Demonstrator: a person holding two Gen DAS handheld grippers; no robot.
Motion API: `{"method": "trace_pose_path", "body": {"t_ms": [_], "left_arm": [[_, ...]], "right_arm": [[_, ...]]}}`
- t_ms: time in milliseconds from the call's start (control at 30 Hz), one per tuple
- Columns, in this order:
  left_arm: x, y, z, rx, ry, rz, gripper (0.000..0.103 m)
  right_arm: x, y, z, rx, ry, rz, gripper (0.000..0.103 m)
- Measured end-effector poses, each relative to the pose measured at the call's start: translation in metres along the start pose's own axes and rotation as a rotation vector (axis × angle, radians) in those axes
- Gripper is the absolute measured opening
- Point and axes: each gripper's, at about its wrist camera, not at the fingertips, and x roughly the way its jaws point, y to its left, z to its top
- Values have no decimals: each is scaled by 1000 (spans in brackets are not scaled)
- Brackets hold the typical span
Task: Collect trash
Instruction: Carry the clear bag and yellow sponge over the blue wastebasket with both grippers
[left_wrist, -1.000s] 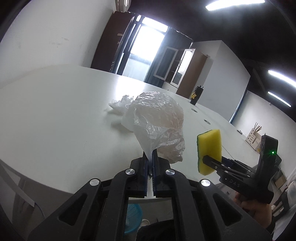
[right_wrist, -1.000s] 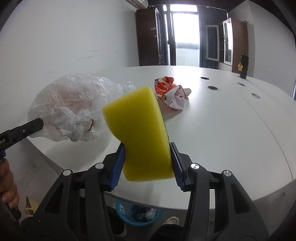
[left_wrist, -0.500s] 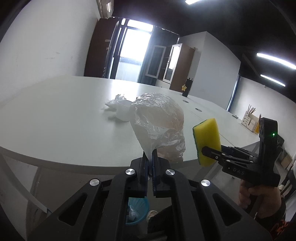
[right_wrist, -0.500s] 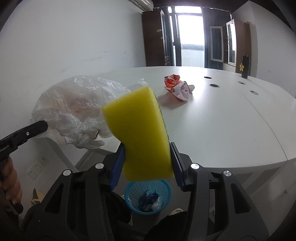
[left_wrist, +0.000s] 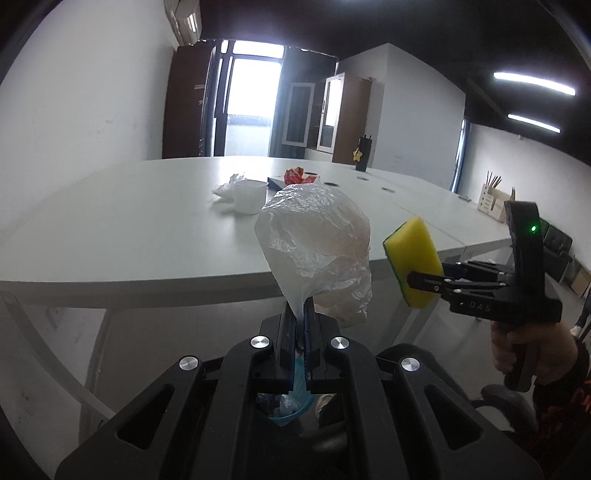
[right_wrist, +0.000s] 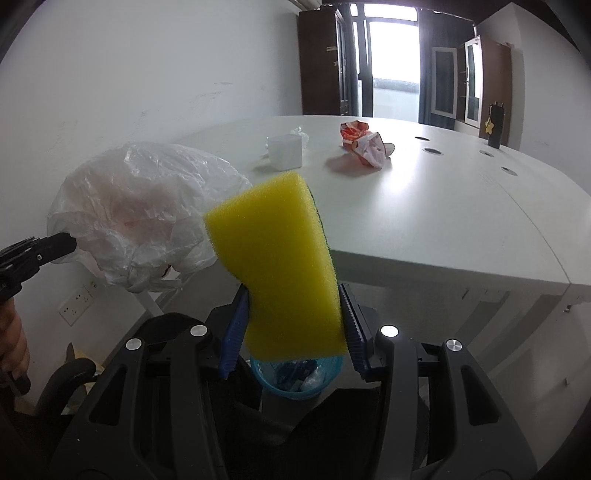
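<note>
Plastic bag (left_wrist: 317, 251), sponge (right_wrist: 280, 258) in tongs, seemingly above bin (right_wrist: 295, 376)

Left wrist camera sits low, just off the near edge of the tabletop (left_wrist: 122, 221), facing the far window, with the right gripper (left_wrist: 424, 280) close on its right. Right wrist camera looks the same way from a spot further right, the left gripper (right_wrist: 64, 242) at its left edge. Both share the tabletop, white cup (left_wrist: 249, 196) and red wrapper (right_wrist: 364, 144).
</note>
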Motion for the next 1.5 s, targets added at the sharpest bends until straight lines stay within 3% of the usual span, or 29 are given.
{"method": "trace_pose_path", "body": {"t_ms": [100, 367, 933, 1500], "left_arm": [[8, 3, -17, -16, 54, -42, 2], [37, 3, -56, -11, 190, -50, 2], [127, 16, -96, -56, 338, 49, 2], [228, 29, -114, -124, 510, 87, 2]], "right_arm": [[2, 1, -15, 6, 23, 12, 45], [11, -13, -43, 32, 75, 22, 45], [84, -43, -101, 139, 230, 13, 45], [177, -42, -101, 111, 375, 12, 45]]}}
